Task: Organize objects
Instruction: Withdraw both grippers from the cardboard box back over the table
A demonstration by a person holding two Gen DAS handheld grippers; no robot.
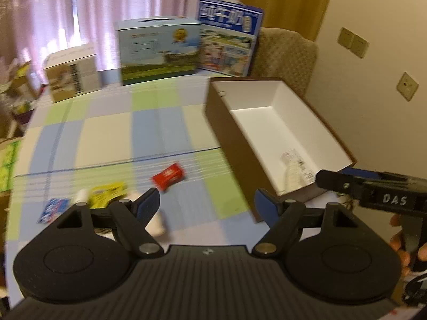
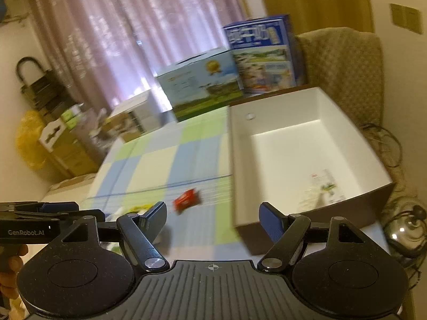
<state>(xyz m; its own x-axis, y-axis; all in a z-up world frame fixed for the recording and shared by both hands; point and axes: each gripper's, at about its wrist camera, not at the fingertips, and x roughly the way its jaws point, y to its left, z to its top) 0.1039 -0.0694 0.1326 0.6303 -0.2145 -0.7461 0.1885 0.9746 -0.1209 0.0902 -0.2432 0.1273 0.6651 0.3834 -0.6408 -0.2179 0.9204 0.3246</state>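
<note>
Checked cloth in blue, green and cream covers the surface (image 1: 106, 136), and the loose things lie along its near edge. Going left to right in the left wrist view I count one blue packet (image 1: 52, 209), one yellow packet (image 1: 106, 190), one white bottle-like thing (image 1: 157, 222) half hidden behind my left jaw (too blurred to name), and one red packet (image 1: 168, 176) lying alone, well apart from the box. Then comes one open box (image 1: 269, 122), brown outside and white inside, with one clear bag (image 1: 297, 169) already in its near corner. At the back stand three cartons.

My left gripper (image 1: 208, 205) has its jaws apart with nothing between them; my right gripper (image 2: 213, 220) likewise stands apart and empty, beside the box's near wall.

Risks, as I judge them: both views are smeared, so reaching now could land a jaw short of the red packet or knock it away. The flat packets may slide on the cloth rather than lift. The white thing could roll off the near edge if my left jaw nudges it. The two grippers are near each other and could collide over the box.
</note>
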